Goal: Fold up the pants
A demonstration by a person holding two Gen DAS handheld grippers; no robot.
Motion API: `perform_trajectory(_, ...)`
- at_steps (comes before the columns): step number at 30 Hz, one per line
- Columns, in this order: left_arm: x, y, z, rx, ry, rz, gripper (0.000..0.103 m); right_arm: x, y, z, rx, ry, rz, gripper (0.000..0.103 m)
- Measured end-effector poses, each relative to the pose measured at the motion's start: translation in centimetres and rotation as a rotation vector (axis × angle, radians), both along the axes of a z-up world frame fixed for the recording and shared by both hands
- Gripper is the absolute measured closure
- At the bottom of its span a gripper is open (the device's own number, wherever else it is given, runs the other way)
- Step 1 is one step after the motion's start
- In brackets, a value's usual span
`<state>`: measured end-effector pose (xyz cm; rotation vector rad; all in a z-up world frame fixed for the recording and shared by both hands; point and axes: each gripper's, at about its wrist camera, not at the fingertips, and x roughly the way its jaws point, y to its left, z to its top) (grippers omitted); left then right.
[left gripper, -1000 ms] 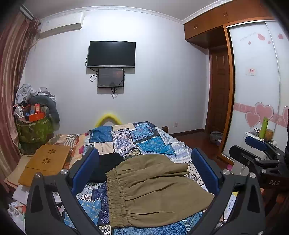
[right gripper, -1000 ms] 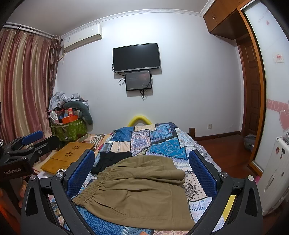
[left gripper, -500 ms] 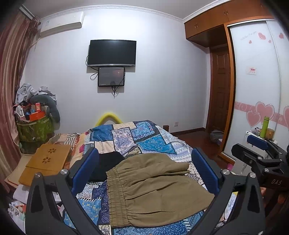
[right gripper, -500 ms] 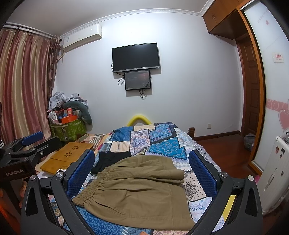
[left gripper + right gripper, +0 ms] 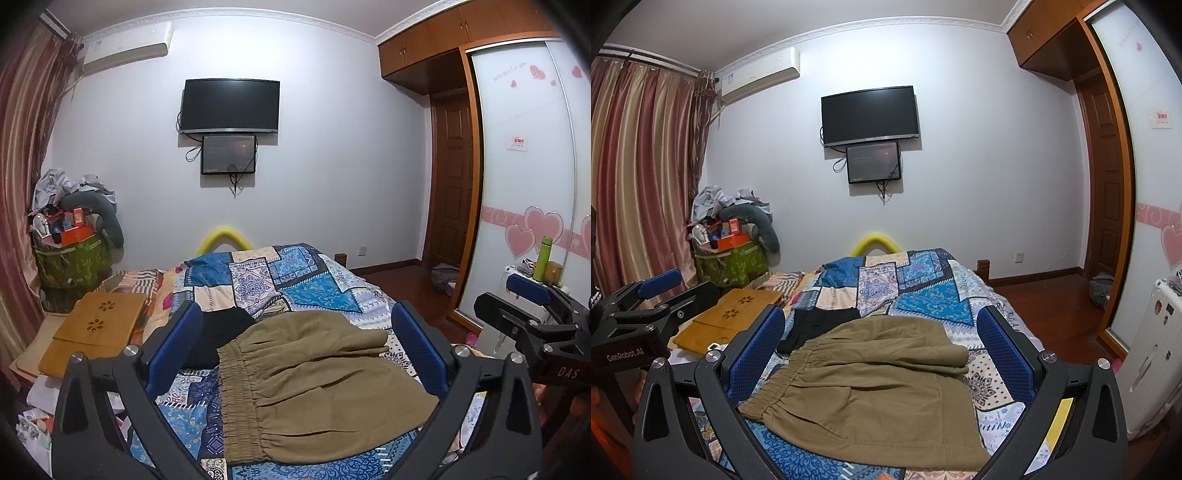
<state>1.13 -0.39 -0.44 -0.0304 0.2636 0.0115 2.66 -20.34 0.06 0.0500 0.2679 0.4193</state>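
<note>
On the patchwork bedspread [image 5: 314,291], the olive pants [image 5: 317,384] lie folded, waistband at 9 o'clock, with a black garment [image 5: 218,339] touching them at 10 o'clock, while the left gripper [image 5: 295,354] and right gripper [image 5: 882,350] both hover spread wide, holding nothing.

I'm holding two black-framed grippers with blue ribbed pads and silver screws: my left gripper [image 5: 295,345] is showing "GenRobot.AI" lettering, my right gripper [image 5: 881,347] "DAS".
</note>
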Motion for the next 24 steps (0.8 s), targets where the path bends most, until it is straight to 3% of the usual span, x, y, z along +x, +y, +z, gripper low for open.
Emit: perform_trajectory(24, 0.39, 0.56, -0.13, -0.024, 0.007, 0.000, 0.000, -0.13, 0.32, -0.09, -0.006, -0.003, -0.001, 0.000)
